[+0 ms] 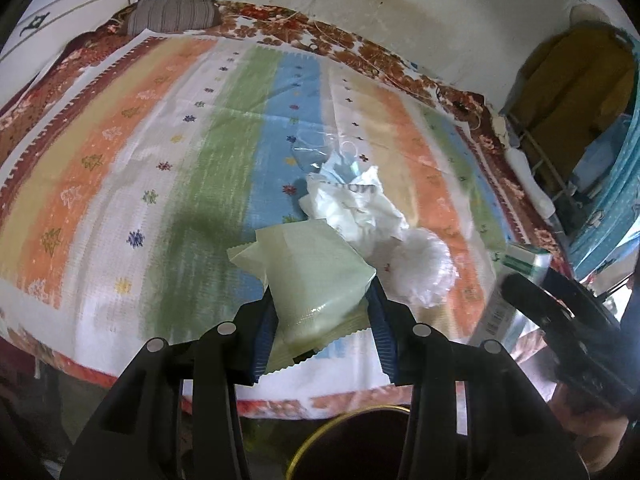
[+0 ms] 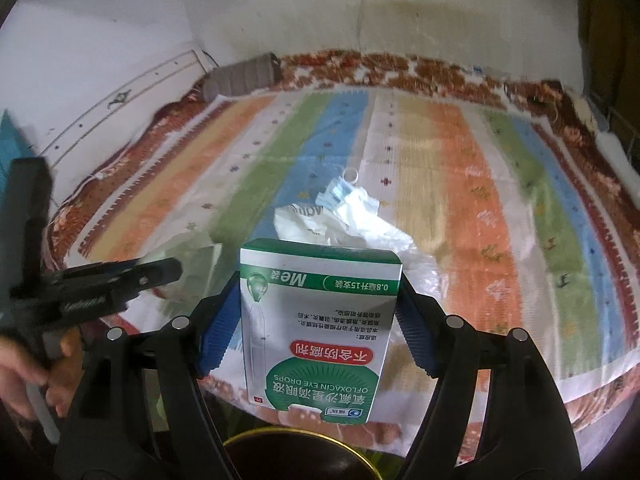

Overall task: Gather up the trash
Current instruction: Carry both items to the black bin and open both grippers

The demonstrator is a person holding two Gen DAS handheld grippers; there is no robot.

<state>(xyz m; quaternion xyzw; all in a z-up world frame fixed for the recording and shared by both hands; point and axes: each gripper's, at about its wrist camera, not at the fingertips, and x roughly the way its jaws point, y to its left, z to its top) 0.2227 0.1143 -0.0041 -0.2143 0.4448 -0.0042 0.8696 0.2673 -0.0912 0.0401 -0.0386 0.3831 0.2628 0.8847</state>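
**Operator:** Pale green film is sitting between the blue ribbed pads of my left gripper; I am clenching the green sachet by its lower half, and its top is sticking up free. My right gripper is clamping the eye-drop box across its width, print upside down to the camera.

**Checker:** Where is the bin?

**Operator:** The dark bin with the gold rim is showing directly under both claws, at the near edge of the bed. Both grippers are pointing steeply down and forward, side by side, with the box to the right of the sachet.

**Checker:** Procedure for the drop?

**Operator:** I am judging this as the carry-to-bin step. Recommended: centre each item over the rim before releasing, since the sachet is light and may drift; release the box first, as it is rigid and will fall straight. Keep the claws from colliding, because they are close together.

**Checker:** Remaining trash?

**Operator:** Farther out on the striped bedspread, a crumpled white plastic bag and a blue face mask are lying together, still uncollected. A striped pillow is lying at the far end by the wall.
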